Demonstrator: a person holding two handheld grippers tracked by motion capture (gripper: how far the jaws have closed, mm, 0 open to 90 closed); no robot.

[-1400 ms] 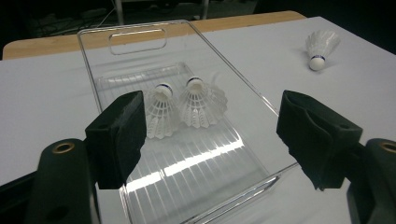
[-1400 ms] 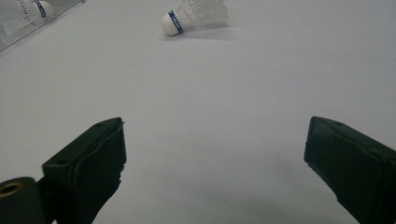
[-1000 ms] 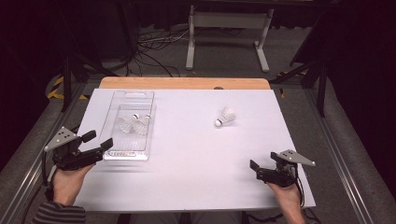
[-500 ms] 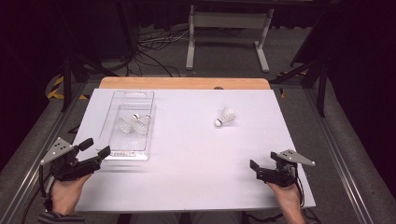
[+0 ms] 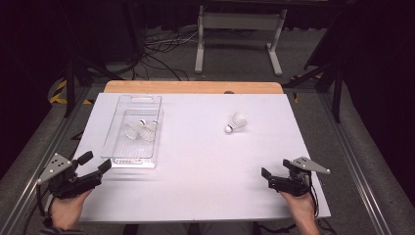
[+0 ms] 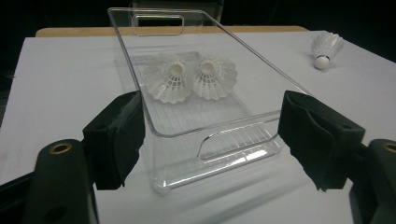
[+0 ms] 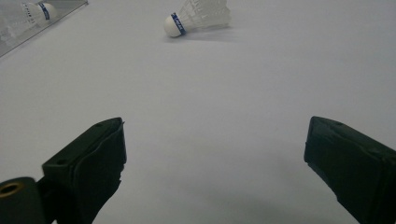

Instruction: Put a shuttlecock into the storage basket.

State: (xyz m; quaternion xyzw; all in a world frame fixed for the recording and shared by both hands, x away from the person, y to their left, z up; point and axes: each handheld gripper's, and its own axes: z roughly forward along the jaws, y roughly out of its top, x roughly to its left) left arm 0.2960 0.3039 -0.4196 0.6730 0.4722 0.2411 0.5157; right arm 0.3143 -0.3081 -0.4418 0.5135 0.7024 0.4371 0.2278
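Closest to the person, the left gripper [image 5: 93, 165] sits just short of the near end of the clear plastic tray [image 5: 113, 155], its jaws spread wide with nothing between them. In the left gripper view the tray's near wall [image 6: 219, 123], with its cut-out handle, lies right ahead between the two black pads, not touched by either as far as I can tell. The right gripper [image 5: 266, 177] rests low at the near right of the white table [image 5: 195, 186], well apart from the tray, jaws likewise spread and empty.

Inside the tray, toward its middle, two white shuttlecocks [image 6: 191, 77] lie side by side, feathers touching. A third shuttlecock [image 5: 237, 121] lies on its side on the bare table, well to the right of the tray and a little beyond its middle.

By my reckoning the gathering is about two-thirds done: two are in and one is left out. The right gripper faces that last one [image 7: 196, 16], still well short of it.
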